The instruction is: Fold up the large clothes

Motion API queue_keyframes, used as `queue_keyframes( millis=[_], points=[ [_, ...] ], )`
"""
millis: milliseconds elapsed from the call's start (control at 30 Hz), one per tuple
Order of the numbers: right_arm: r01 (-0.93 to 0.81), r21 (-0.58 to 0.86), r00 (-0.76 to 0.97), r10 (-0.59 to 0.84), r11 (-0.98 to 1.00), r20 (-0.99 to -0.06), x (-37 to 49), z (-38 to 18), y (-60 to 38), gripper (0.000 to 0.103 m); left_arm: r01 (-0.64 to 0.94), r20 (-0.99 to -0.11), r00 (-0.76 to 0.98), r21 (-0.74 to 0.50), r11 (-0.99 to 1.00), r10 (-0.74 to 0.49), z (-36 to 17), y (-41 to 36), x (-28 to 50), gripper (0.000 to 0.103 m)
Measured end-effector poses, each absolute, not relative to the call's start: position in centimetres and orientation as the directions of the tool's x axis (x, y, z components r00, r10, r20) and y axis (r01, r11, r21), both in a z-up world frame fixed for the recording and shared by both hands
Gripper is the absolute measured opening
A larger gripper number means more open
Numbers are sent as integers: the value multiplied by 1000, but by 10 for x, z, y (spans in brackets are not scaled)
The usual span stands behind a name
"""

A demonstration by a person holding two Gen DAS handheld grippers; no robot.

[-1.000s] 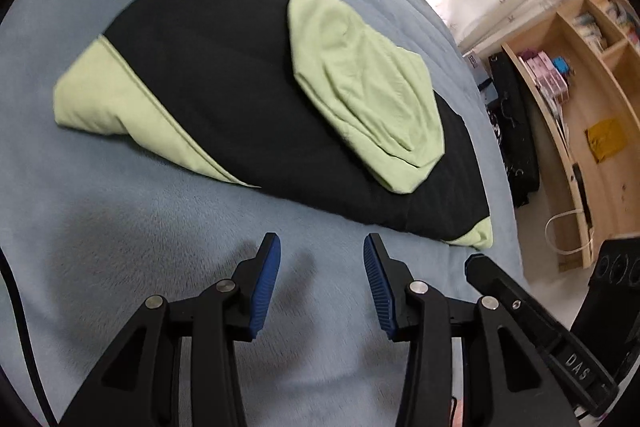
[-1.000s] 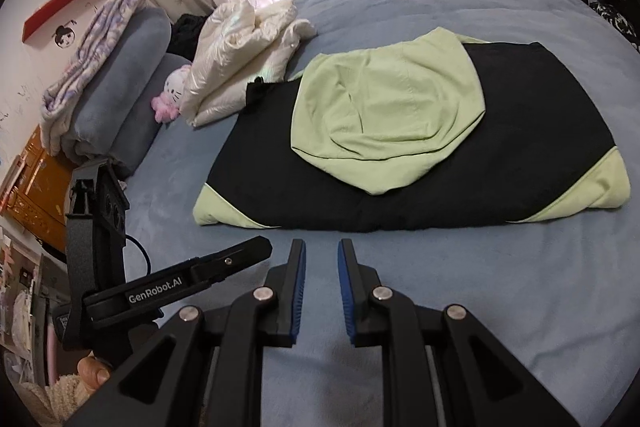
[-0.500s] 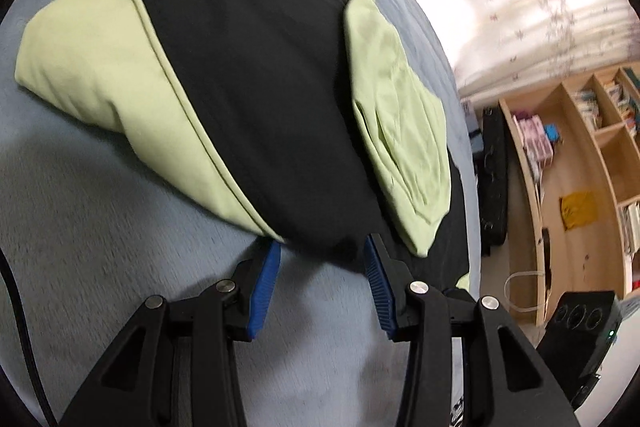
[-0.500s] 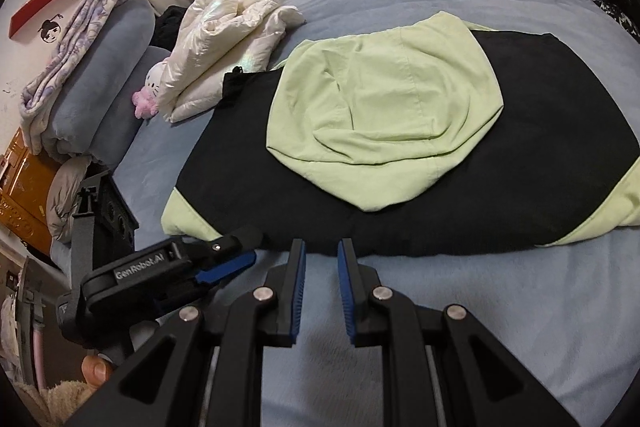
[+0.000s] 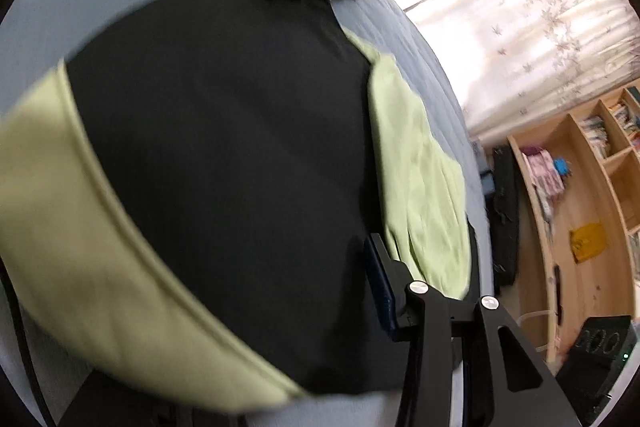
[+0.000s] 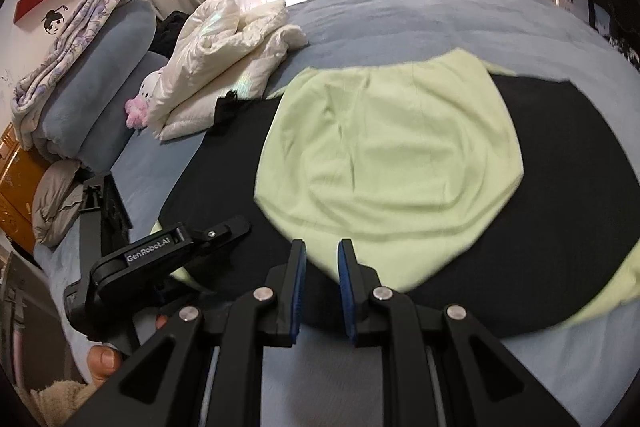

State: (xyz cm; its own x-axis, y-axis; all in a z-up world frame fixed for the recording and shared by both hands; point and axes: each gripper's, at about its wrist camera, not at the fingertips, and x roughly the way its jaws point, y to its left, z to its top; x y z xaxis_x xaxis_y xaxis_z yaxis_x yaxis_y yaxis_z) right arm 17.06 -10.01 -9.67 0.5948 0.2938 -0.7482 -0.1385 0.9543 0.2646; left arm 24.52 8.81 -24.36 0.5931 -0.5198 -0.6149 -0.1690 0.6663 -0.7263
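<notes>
- Both my grippers have closed in on the black-and-green hoodie (image 6: 400,163) since a second ago.
- Left gripper (image 5: 320,307): fingers closing around its near hem.
- Right gripper (image 6: 321,267): fingers narrowly parted, empty, over the hem at 6 o'clock.
- Hoodie lies flat on the bed (image 6: 400,11).

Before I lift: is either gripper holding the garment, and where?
Not firmly yet. Left fingers are closing around the garment's near black edge; right fingers hover empty.
</notes>
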Motion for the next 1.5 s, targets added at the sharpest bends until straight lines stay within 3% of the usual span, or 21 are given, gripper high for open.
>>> queue_keyframes(
  millis=[133,333,467,633,833,1000,1100,1200,1333,1433,1500],
  points=[
    [-136,152,644,204,979,-737,199,-102,-100,16,-164,-674,627,-604,780,-391,-226,82,258,23],
    [-133,65,596,132,989,-792,235,-147,-97,16,-56,-648,729,-377,925,-220,-188,45,251,9],
    [-123,153,594,196,981,-781,234,-160,-109,16,32,-557,818,-207,978,-145,-154,12,237,7],
    [-105,257,588,268,961,-763,228,-161,-123,16,164,-469,859,-125,979,-204,-113,-34,238,6],
    [-63,478,552,430,876,-714,219,-166,-155,16,255,-463,846,-81,963,-263,-88,-103,252,6],
    [-25,632,472,566,775,-676,199,-153,-201,16,354,-470,830,30,935,-300,-83,-168,247,6],
    [97,583,545,447,807,-709,167,-136,-268,16,434,-503,799,104,895,-329,-90,-214,241,6],
    [219,511,659,259,831,-706,132,-119,-337,16,552,-592,725,195,810,-351,-116,-272,229,6],
    [344,490,711,119,801,-693,100,-112,-397,16,662,-723,637,338,669,-265,-183,-333,211,7],
    [376,484,708,92,790,-700,88,-115,-414,16,635,-695,687,433,639,-212,-205,-344,200,8],
    [364,482,712,96,797,-696,85,-116,-413,16,638,-699,682,425,642,-215,-203,-344,200,8]
  ],
)
